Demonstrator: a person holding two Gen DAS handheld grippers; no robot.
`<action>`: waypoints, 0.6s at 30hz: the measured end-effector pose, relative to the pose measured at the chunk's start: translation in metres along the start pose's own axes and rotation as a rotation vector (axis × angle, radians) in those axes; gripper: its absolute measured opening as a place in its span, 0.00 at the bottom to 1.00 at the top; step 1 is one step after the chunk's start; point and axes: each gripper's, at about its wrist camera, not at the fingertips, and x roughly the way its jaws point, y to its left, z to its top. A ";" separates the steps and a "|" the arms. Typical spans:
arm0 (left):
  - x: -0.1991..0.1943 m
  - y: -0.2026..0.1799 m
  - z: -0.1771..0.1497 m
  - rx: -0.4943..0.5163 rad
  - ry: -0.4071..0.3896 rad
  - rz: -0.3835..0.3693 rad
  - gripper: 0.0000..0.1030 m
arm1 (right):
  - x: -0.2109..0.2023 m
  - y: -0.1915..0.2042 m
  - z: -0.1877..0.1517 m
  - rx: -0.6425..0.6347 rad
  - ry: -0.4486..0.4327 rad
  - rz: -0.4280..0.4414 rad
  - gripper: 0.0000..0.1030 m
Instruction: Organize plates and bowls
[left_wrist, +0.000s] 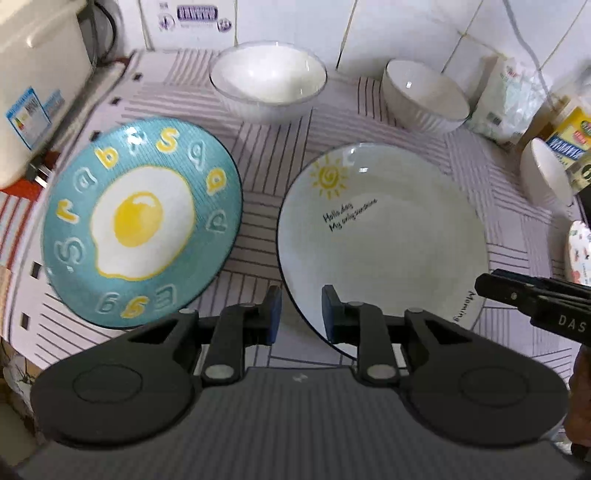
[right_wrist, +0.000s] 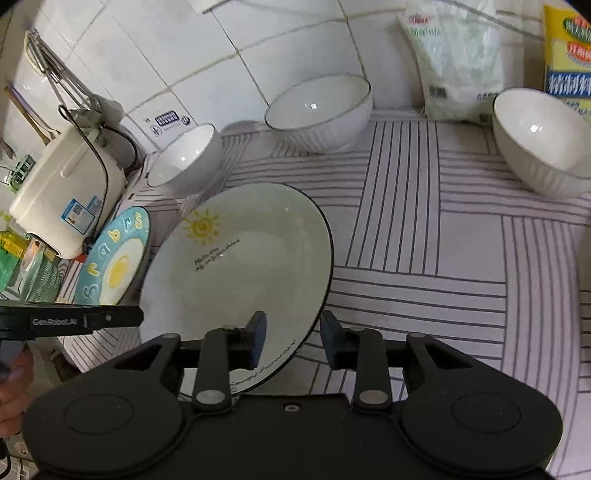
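Observation:
A white plate with a sun drawing (left_wrist: 384, 243) lies on the striped mat; it also shows in the right wrist view (right_wrist: 236, 280). A blue fried-egg plate (left_wrist: 144, 221) lies to its left (right_wrist: 114, 266). Three white bowls stand behind: a large one (left_wrist: 267, 79), a middle one (left_wrist: 424, 96) and one at the right (left_wrist: 546, 177). My left gripper (left_wrist: 301, 314) is open, straddling the white plate's near-left rim. My right gripper (right_wrist: 291, 339) is open, straddling the same plate's near-right rim. Neither is closed on it.
A white rice cooker (right_wrist: 66, 192) stands at the left by the tiled wall. Bags and a yellow box (right_wrist: 569, 48) stand at the back right. The striped mat (right_wrist: 424, 266) covers the counter.

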 end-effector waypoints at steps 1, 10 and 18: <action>-0.008 0.001 -0.001 0.003 -0.015 0.002 0.25 | -0.005 0.004 -0.001 -0.010 -0.007 0.005 0.41; -0.069 0.008 -0.016 0.050 -0.123 0.013 0.32 | -0.046 0.044 -0.003 -0.092 -0.091 0.097 0.47; -0.114 0.022 -0.035 0.061 -0.186 0.038 0.39 | -0.070 0.076 -0.005 -0.152 -0.134 0.189 0.62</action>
